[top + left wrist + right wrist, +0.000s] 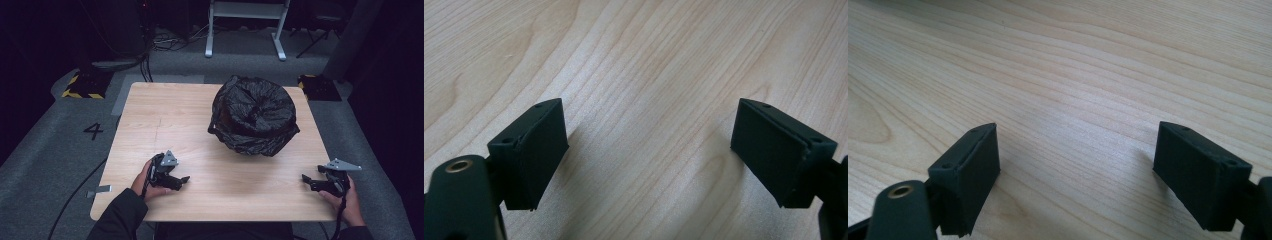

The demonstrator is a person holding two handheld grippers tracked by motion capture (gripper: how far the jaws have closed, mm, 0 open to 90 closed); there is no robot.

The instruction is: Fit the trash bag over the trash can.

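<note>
A bulging black plastic bag (254, 116), crumpled and gathered at the top, sits on the far right part of the light wooden table (165, 115). My left gripper (183, 181) rests near the front left edge in a hand, jaws pointing right, well short of the bag. In the left gripper view my left gripper (649, 145) stands open over bare wood. My right gripper (306, 180) lies at the front right corner, jaws pointing left. In the right gripper view my right gripper (1078, 170) is open too, with only wood grain between its pads (973, 175).
The table stands on grey carpet marked with a black number 4 (93, 131). Yellow-and-black striped blocks (82, 85) sit on the floor at the far corners. A white frame's legs (245, 30) and cables (165, 42) lie beyond the far edge.
</note>
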